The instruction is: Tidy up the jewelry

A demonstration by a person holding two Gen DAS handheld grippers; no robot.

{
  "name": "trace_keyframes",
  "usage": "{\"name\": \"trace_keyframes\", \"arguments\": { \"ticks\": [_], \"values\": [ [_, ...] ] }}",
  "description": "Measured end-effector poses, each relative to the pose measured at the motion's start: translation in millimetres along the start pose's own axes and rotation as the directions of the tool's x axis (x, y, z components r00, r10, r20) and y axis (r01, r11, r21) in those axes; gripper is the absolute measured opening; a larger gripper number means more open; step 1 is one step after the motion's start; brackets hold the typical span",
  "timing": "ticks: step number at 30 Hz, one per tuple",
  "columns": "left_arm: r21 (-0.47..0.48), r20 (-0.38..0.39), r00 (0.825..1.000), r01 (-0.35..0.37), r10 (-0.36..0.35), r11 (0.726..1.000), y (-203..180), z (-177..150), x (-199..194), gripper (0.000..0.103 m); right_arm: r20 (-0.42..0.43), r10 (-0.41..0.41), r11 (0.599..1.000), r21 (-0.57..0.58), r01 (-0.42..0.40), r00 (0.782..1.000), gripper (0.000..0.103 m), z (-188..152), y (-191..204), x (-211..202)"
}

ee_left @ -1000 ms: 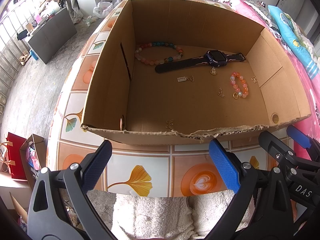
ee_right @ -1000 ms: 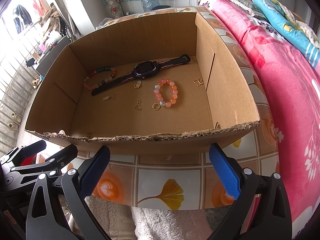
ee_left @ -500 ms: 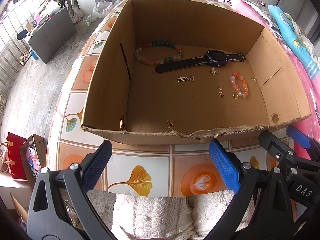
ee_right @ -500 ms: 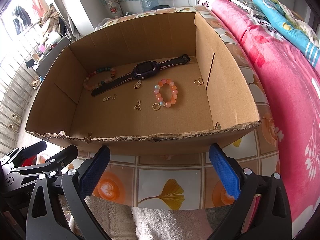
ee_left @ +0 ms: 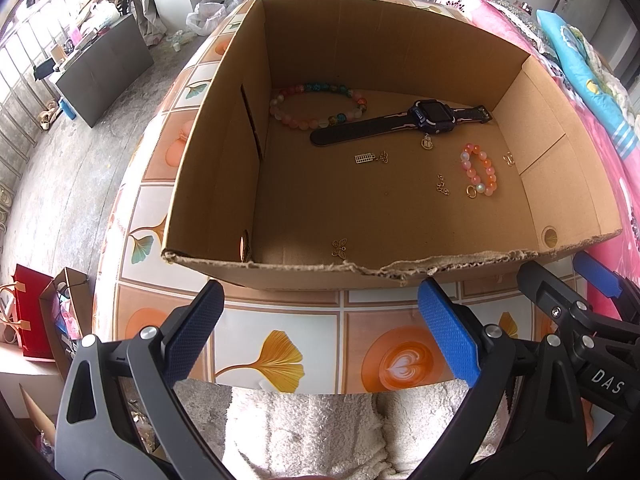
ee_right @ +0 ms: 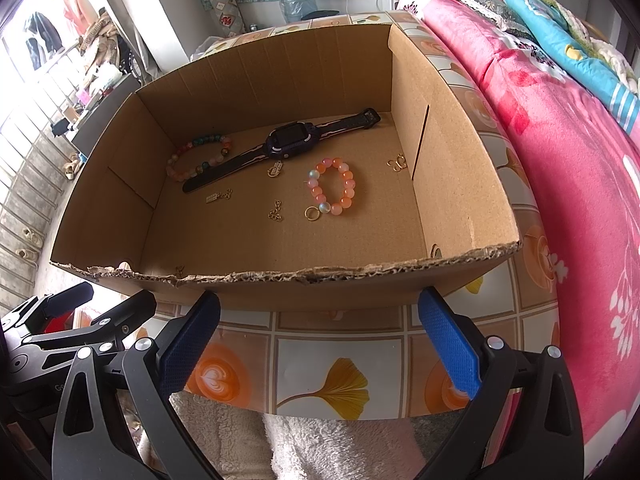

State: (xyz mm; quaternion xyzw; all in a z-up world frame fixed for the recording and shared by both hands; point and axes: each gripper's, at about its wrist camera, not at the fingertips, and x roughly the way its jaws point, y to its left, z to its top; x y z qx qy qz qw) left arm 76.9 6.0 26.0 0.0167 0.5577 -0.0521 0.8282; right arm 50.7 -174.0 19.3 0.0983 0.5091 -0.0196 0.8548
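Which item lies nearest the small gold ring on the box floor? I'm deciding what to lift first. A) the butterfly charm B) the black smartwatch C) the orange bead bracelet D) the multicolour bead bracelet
C: the gold ring lies against the orange bead bracelet, the other three farther off.

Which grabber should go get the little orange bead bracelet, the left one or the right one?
Probably the right. The orange bracelet lies toward the right side of the box, almost straight ahead of the right gripper. From the left gripper it sits off to the far right. Both are open and empty.
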Motion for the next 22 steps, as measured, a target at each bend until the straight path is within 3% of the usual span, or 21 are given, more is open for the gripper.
{"name": "trace_keyframes", "arguments": {
  "ticks": [22],
  "values": [
    [-0.002, -0.003, 1.0, 0.005, -0.005, 1.0, 0.1, 0.0, 0.1, 0.094, -0.002, 0.003, 1.0, 0.002, -0.003, 1.0, 0.097, 0.5, -0.5, 0.0]
  ]
}}
